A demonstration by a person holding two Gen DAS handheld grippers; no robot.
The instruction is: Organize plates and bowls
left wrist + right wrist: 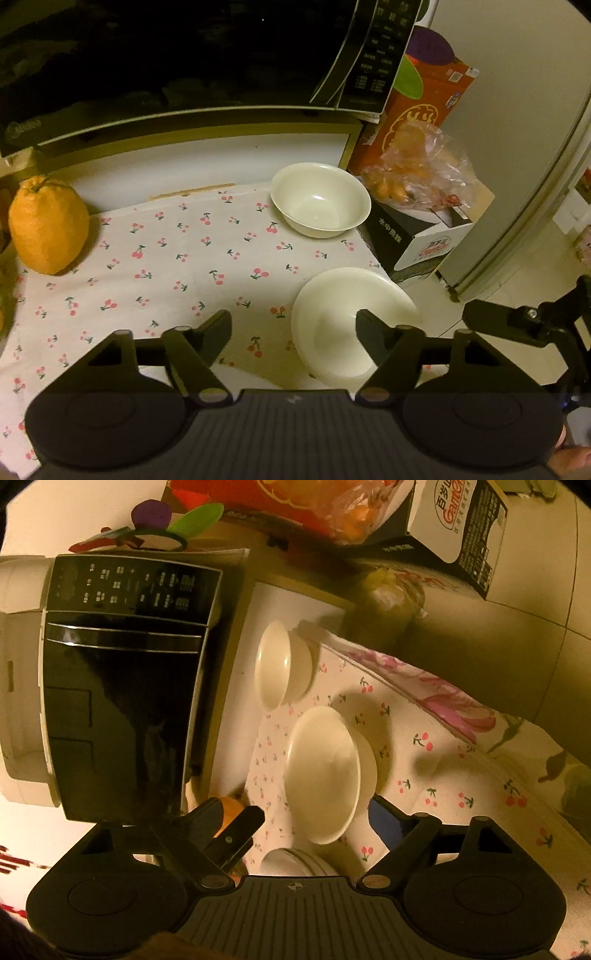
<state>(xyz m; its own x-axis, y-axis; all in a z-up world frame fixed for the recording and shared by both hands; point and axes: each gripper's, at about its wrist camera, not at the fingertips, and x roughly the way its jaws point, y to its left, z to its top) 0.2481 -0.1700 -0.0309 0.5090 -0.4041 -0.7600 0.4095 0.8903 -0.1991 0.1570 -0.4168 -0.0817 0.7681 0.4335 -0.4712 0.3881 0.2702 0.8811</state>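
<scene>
Two white bowls stand on the cherry-print cloth point(166, 277). The far bowl point(320, 199) point(280, 668) sits upright near the table's back right corner. The near bowl point(351, 325) point(325, 771) is at the right edge. My left gripper point(293, 328) is open and straddles its left wall, with one finger point(369, 336) over the inside and the other outside; the pads do not press. My right gripper point(297, 812) is open, with the near bowl's end between its fingers, untouched. It shows at the far right point(524, 321) of the left wrist view. A stack of white plates point(295, 864) lies under it.
A black microwave point(184, 55) point(122, 701) overhangs the back of the table. A large orange fruit point(48, 225) stands at the left. Cartons point(424, 103) and a bag of oranges point(417, 173) sit beyond the right edge, beside a tall grey appliance point(517, 147).
</scene>
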